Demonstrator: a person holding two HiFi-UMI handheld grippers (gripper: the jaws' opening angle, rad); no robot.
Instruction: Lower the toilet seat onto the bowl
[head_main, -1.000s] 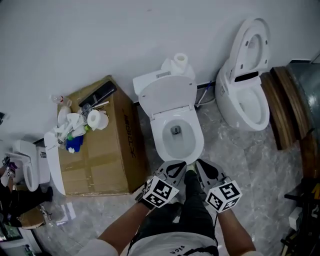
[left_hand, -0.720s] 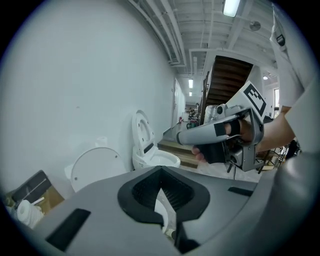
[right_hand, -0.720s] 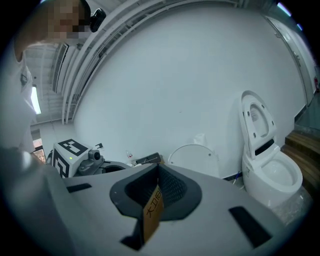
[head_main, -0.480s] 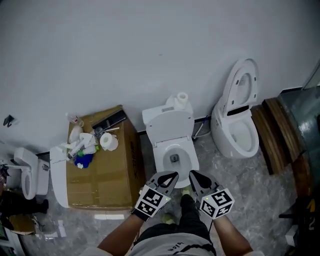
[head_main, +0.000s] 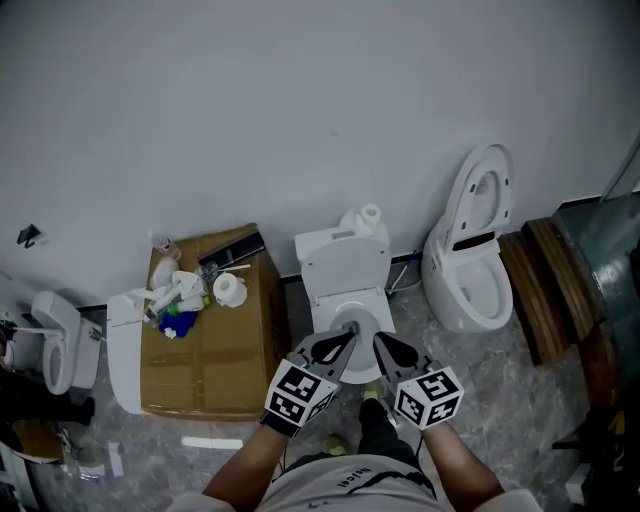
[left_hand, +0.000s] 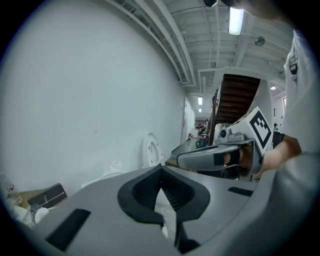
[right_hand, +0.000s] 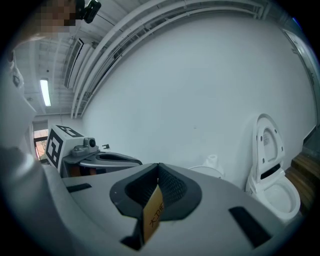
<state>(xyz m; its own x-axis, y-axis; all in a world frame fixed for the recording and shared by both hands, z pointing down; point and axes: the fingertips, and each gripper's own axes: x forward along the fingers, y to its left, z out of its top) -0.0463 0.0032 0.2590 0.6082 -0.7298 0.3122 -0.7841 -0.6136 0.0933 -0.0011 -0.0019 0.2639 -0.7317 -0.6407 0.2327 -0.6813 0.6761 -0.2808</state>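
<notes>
By the white wall (head_main: 300, 120), the raised toilet seat (head_main: 345, 268) stands beyond the closed, empty left gripper (head_main: 338, 345) and right gripper (head_main: 385, 348).

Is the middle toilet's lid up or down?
Up. The lid leans back against the tank, and the open bowl shows below it.

At the lower middle of the head view, the left gripper (head_main: 347, 336) and right gripper (head_main: 377, 340) cover the front of the toilet bowl (head_main: 340, 312). The raised toilet seat (head_main: 345, 268) is too small to tell apart from any lid behind it. The clutter (head_main: 190, 293) on the cardboard box (head_main: 215, 350) is too small to name, a second toilet (head_main: 55, 340) is cut by the left edge, and in both gripper views each gripper's own grey body hides the lower half.
</notes>
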